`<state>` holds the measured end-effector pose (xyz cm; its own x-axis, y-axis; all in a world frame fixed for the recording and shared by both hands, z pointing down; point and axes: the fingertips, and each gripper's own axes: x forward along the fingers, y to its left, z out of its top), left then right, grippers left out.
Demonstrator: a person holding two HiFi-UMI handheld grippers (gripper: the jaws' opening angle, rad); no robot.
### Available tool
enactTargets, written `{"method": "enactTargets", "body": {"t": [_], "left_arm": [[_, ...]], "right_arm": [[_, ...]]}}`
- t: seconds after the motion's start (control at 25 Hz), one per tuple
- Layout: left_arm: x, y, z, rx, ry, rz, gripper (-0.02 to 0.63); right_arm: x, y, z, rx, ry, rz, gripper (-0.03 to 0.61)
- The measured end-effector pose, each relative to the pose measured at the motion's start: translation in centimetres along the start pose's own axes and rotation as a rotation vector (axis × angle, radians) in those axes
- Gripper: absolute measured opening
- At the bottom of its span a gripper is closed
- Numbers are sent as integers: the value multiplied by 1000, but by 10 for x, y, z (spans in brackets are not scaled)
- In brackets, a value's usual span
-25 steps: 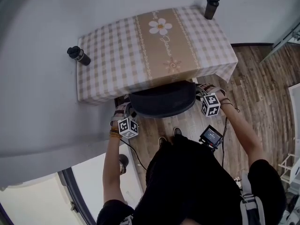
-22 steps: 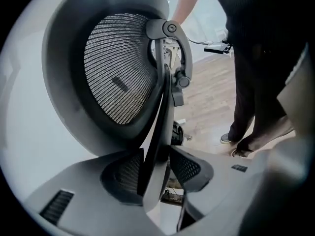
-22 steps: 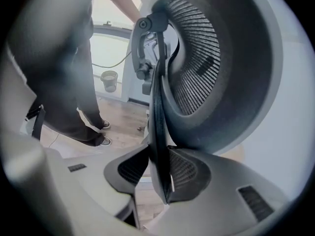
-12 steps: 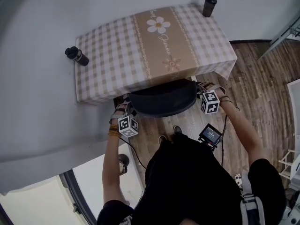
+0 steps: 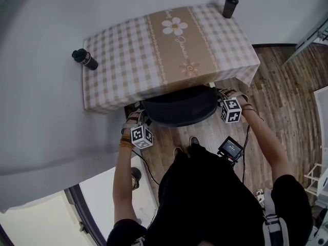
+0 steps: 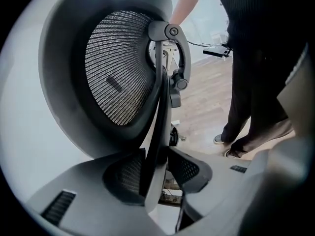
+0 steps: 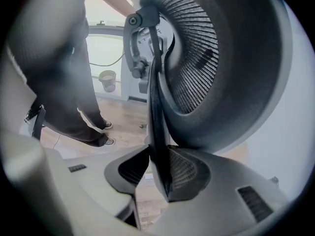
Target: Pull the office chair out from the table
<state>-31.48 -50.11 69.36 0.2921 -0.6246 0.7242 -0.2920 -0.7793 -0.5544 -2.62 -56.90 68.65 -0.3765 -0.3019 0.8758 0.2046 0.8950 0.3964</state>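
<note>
Wood-plank floor from overhead, with a table under a checked, flower-printed cloth. On it a dark lidded bottle at the left corner and a second bottle at the far right corner, contents sealed from sight. Black office chair tucked against the table's near edge, only the top of its backrest showing, seat and base hidden beneath. At the backrest's left rim the left gripper, at its right rim the right gripper, fingertips lost against the dark frame.

From the left gripper view: mesh backrest filling the frame, left gripper clamped on its thin side edge, a pad pressed to either face. Dark trouser legs at right, cut off above.

From the right gripper view: the mirrored hold, right gripper closed on the opposite edge of the backrest. Small pail on the floor beyond, too blurred to tell what it holds.
</note>
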Motion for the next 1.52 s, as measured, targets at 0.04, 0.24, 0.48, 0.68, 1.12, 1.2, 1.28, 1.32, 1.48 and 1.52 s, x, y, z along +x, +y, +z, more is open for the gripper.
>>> {"method": "enactTargets", "body": {"t": [0.04, 0.24, 0.48, 0.68, 1.12, 1.2, 1.28, 1.32, 1.48, 1.52], "left_arm": [[0, 0, 0, -1, 0, 2, 155], [0, -1, 0, -23, 4, -8, 155], [0, 0, -1, -44, 20, -20, 153], [-1, -4, -1, -61, 36, -36, 153], [-14, -13, -1, -64, 8, -66, 147], [-18, -18, -2, -76, -4, -79, 147], [-21, -22, -2, -86, -7, -95, 144], [-23, -24, -3, -86, -6, -101, 144], [-24, -27, -1, -91, -5, -82, 146], [-23, -28, -1, -99, -3, -78, 147]], "right_arm": [[0, 0, 0, 4, 2, -1, 120], [0, 0, 0, 16, 14, 2, 120], [1, 0, -1, 28, 30, -10, 121], [1, 4, 0, 41, 52, -4, 123], [-5, 14, 7, 95, 88, -23, 127], [-6, 18, 9, 111, 89, -25, 130], [-7, 23, 11, 125, 89, -23, 132], [-7, 24, 12, 131, 89, -23, 132], [-7, 28, 11, 179, 79, -44, 138], [-7, 29, 10, 188, 77, -51, 140]]}}
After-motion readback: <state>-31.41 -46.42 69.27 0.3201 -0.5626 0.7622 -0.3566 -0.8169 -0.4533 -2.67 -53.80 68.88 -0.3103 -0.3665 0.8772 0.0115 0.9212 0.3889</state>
